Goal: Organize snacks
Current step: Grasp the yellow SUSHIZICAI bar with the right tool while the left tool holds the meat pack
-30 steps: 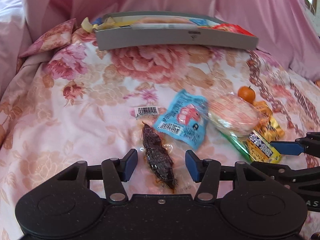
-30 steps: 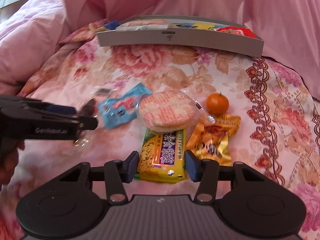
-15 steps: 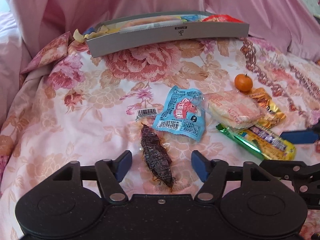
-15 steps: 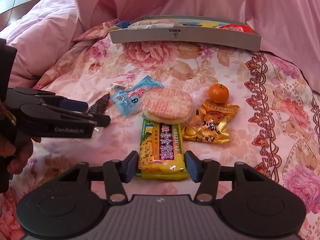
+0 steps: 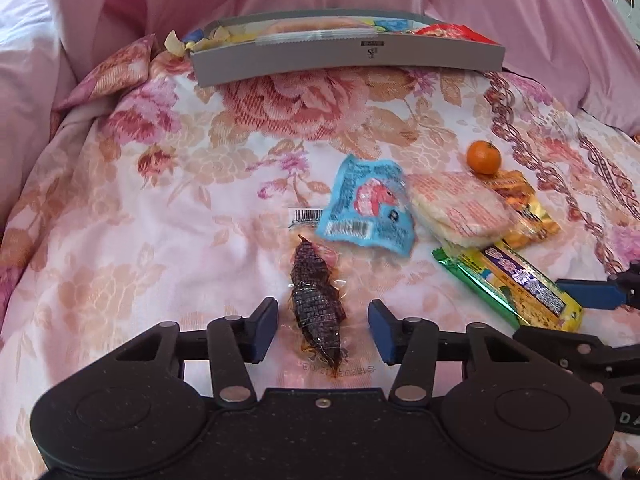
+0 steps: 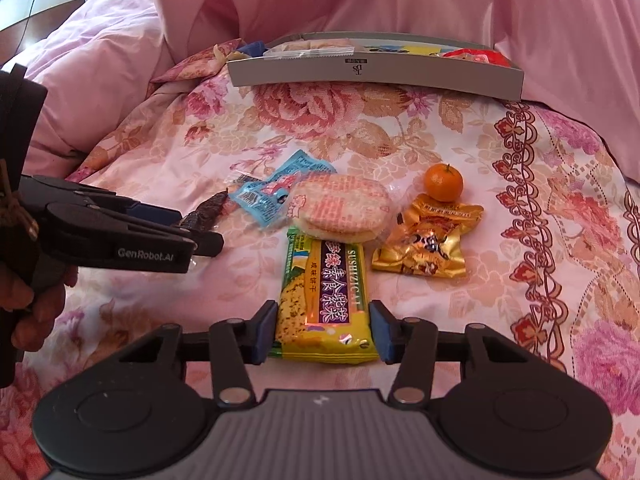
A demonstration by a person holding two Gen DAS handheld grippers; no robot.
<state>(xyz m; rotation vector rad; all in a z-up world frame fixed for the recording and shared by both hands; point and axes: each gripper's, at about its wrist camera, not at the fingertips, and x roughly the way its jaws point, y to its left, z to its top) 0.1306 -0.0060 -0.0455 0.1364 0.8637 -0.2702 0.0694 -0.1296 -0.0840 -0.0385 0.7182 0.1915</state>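
Snacks partly sorted: some seen in grey box (image 6: 376, 74) at back of bed (image 6: 400, 128). Six left out. Left gripper (image 5: 323, 326) fingers wide apart around dark snack (image 5: 316, 304), nothing held. Right gripper (image 6: 323, 332) fingers open beside yellow pack (image 6: 324, 300), not squeezed.

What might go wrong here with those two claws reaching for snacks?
The yellow biscuit pack lies partly under the round rice cracker, so lifting it may tip the cracker aside. The dark dried snack sits in slippery clear wrap; the left gripper fingers could slide off. Soft bedding may give way.
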